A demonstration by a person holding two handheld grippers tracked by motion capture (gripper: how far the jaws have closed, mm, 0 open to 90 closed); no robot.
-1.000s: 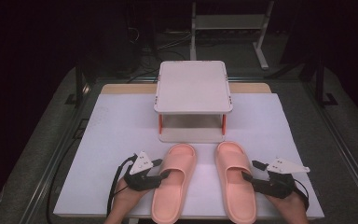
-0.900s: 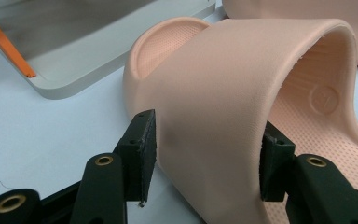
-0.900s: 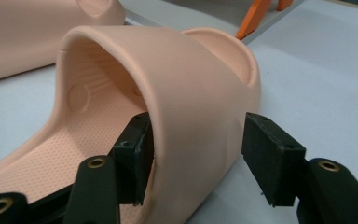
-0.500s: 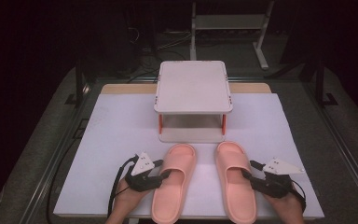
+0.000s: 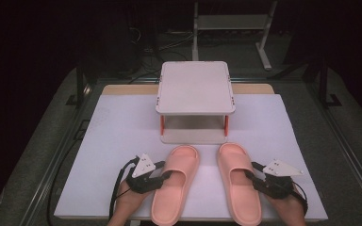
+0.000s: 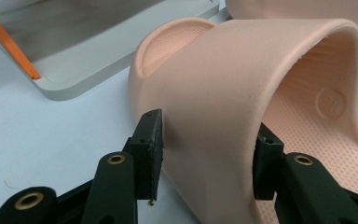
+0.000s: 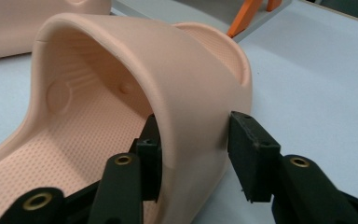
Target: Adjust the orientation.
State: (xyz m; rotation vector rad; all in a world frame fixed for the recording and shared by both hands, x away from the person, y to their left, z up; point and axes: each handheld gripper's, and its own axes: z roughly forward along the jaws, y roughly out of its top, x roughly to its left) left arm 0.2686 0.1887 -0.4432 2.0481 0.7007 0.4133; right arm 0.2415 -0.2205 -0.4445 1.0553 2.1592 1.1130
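Two pink slippers lie side by side on the white table cover (image 5: 122, 127), toes pointing toward the small white shelf stand (image 5: 195, 87) with orange legs, which stands just behind them.

The left gripper (image 5: 162, 176) sits at the outer edge of the left slipper (image 5: 175, 183), about at the middle of its length, where the wide strap meets the sole. In the left gripper view, the strap of this slipper (image 6: 242, 93) is between the two black jaws: the inner jaw is inside the slipper, under the strap, and the outer jaw stands just beside the strap's outer wall. The jaws have just been closing, with the strap between them. The outer pad looks to touch the wall or nearly so (I cannot tell if it already presses), so the grasp is not clearly firm.

The right gripper (image 5: 252, 176) is placed the same way at the outer edge of the right slipper (image 5: 238, 181). In the right gripper view, one jaw is inside this slipper (image 7: 135, 84), close against the strap, and the other jaw stands outside with a narrow gap to the strap's wall. These jaws also have just been closing around the strap, but they do not yet clench it.

Both slippers rest flat on the cover, near the front edge of the table.
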